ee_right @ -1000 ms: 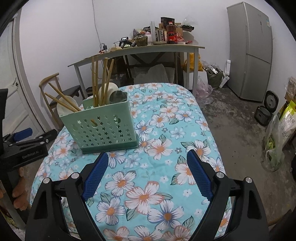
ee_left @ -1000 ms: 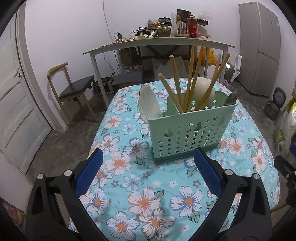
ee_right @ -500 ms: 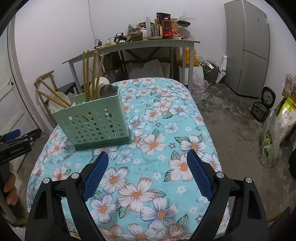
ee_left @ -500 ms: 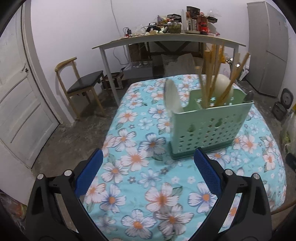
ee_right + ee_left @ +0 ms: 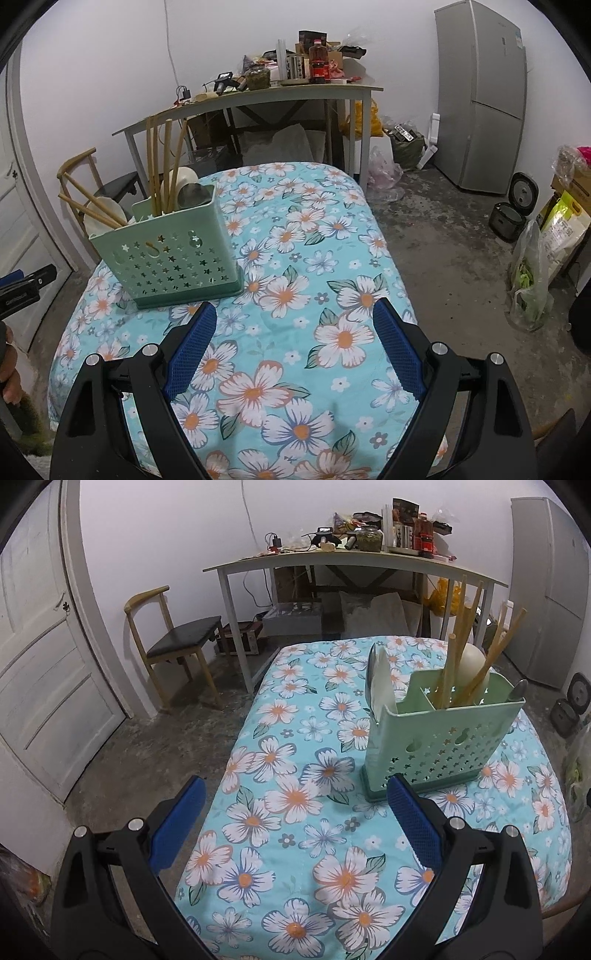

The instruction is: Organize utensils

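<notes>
Holding both tongs released above the flowered surface, we grasp nothing: the left tongs and the right tongs each stand wide apart over bare cloth. The green utensil caddy sits upright on the surface, just beyond the right tongs' left finger and beside the left tongs' right finger. Inside it we see bamboo chopsticks, a metal spoon and a white ladle, sorted across compartments. A cluttered desk stands well behind.
</notes>
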A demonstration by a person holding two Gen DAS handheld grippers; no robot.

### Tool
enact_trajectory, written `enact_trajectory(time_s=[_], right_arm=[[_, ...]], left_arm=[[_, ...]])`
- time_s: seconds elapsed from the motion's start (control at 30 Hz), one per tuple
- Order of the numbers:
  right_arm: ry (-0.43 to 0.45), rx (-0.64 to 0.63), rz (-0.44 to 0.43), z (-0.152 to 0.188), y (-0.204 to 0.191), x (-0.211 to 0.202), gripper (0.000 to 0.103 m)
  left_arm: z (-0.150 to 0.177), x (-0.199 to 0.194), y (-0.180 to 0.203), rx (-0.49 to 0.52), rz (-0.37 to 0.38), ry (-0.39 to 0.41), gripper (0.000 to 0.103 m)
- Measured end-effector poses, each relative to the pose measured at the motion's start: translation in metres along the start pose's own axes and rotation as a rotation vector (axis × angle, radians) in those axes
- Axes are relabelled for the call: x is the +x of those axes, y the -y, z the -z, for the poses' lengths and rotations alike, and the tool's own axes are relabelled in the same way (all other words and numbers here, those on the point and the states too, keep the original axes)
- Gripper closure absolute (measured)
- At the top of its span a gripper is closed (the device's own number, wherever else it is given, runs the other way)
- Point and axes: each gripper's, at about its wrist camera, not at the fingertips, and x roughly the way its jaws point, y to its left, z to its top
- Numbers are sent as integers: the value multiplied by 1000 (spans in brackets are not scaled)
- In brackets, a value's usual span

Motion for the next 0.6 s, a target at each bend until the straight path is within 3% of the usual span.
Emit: enact_trajectory(time_s=[0.6], right_arm=[[33,-45,1,-10,-5,-5,19]], left_arm=[[4,-2,9,32,5,-6,8]])
